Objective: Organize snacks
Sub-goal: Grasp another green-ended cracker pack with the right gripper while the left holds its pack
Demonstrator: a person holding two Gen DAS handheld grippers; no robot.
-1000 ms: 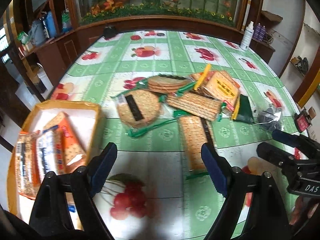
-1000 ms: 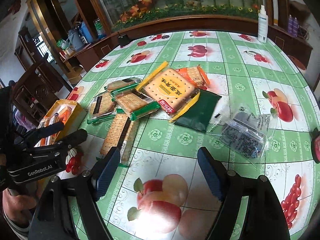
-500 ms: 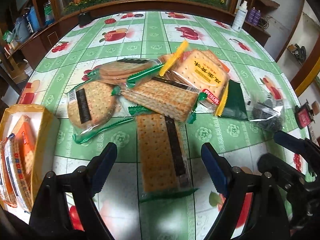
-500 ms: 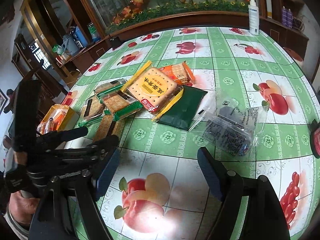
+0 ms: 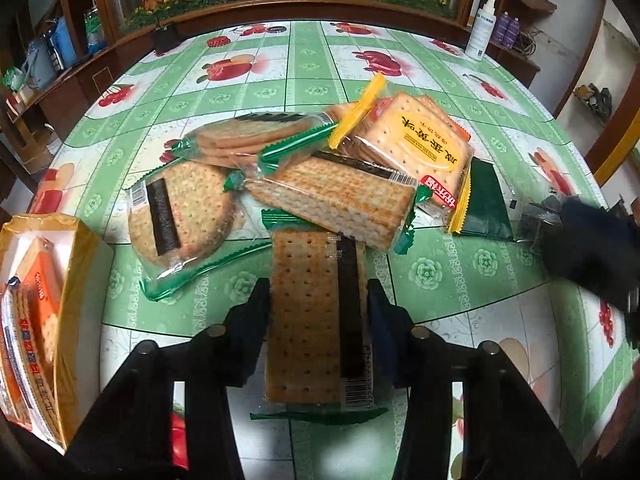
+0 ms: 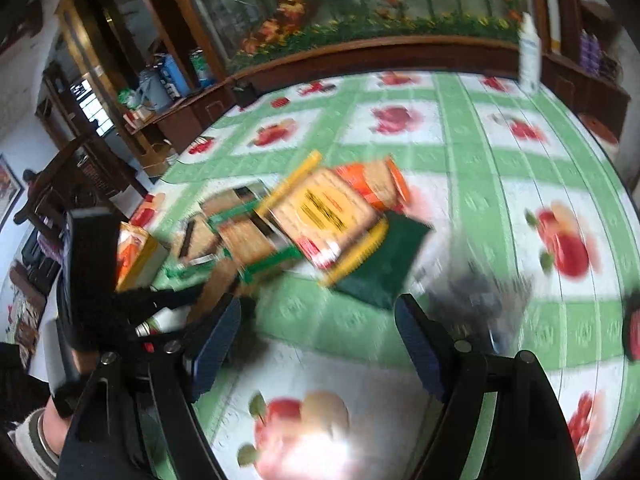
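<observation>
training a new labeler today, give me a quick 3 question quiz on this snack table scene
1. True or false: the left hand-held gripper is shut on the long cracker pack.
2. Where is the yellow box in the left wrist view? A) far right B) left edge C) on the pile
3. Fill in: the right hand-held gripper has its jaws ____ with nothing between them.

Key: 1 true; 2 B; 3 open
</observation>
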